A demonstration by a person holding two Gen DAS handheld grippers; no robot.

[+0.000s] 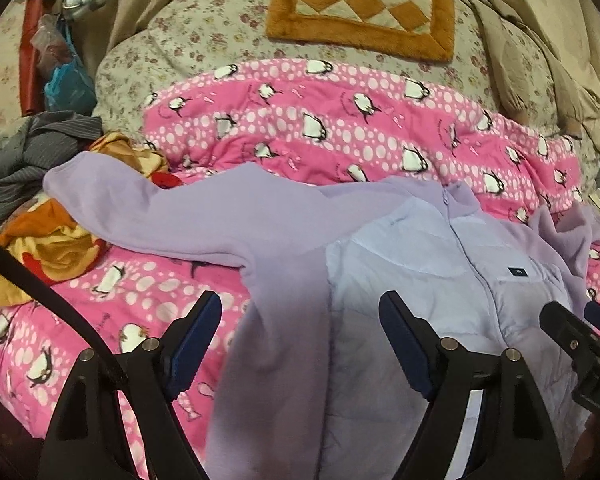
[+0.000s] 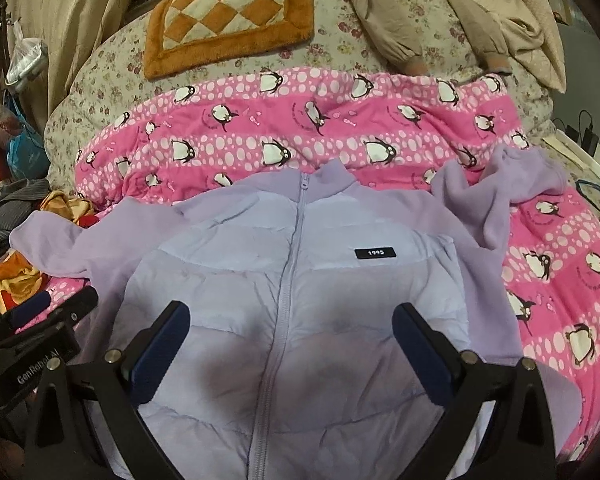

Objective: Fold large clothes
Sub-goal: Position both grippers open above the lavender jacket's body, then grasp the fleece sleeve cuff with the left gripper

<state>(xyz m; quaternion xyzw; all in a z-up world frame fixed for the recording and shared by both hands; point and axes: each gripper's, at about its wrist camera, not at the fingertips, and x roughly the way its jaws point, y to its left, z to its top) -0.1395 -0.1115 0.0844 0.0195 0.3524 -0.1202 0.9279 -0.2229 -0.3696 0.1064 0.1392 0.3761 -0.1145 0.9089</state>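
I see the lilac jacket (image 2: pixel 300 280) lying front-up, zipped, on the pink penguin quilt (image 2: pixel 300 132); my left gripper (image 1: pixel 300 332) and right gripper (image 2: pixel 292 340) both hover released, grasping nothing.

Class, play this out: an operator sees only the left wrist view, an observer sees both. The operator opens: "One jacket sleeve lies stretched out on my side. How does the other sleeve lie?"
Observer: The other sleeve is crumpled and bent back up beside the collar, on the pink quilt.
Operator: The chest label is a blur here. What does it say?
Observer: It reads 1995.
Operator: I see only the tip of the right gripper. Is it open?
Observer: Yes, it is open and holds nothing, over the jacket front, with the zip running between its fingers.
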